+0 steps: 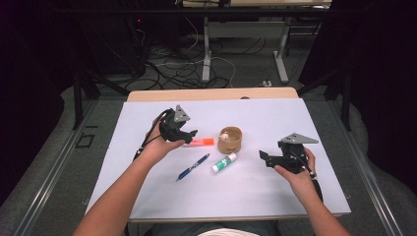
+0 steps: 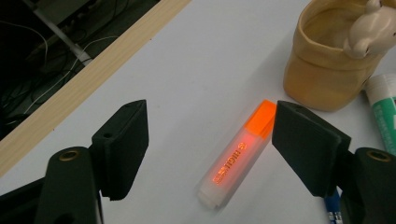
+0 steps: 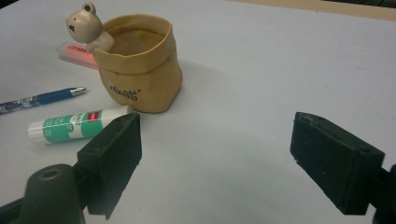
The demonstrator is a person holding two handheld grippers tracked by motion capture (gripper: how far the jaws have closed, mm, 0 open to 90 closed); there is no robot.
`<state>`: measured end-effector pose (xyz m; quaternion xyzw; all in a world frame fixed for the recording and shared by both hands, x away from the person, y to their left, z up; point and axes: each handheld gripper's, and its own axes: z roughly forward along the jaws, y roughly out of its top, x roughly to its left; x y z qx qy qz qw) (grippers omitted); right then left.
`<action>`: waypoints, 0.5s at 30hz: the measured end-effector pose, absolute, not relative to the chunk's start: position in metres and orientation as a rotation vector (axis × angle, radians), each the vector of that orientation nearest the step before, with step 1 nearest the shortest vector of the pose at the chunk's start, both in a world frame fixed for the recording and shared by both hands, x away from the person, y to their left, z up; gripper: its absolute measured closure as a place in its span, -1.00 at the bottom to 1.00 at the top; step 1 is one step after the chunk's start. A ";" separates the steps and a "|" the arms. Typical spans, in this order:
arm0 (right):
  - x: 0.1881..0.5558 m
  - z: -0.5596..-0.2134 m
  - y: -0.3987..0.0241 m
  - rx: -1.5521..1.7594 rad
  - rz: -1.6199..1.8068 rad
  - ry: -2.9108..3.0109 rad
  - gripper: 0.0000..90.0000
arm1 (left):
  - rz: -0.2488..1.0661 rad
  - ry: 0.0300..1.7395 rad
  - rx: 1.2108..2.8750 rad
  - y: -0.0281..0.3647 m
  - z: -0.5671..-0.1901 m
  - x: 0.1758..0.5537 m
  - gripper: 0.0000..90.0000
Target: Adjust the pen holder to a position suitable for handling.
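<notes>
An orange highlighter lies flat on the white table. My left gripper hovers over it, open, with the highlighter between the jaws and its orange cap close to the right jaw; neither pad presses on it. To its right stands a tan pouch-shaped cup with a small bear figure on its rim. A glue stick and a blue pen lie in front of the cup. My right gripper is open at the right, jaws apart over bare table.
The white table top has a wooden back edge. Beyond it are desk legs and cables on the floor. Both forearms come in from the bottom of the high view.
</notes>
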<state>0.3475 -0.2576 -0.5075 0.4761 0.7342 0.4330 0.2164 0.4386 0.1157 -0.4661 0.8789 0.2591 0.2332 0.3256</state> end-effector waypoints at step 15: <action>0.349 -0.511 -0.257 1.318 1.191 2.047 -0.65 | 0.477 0.526 2.458 0.109 -0.462 0.465 -0.22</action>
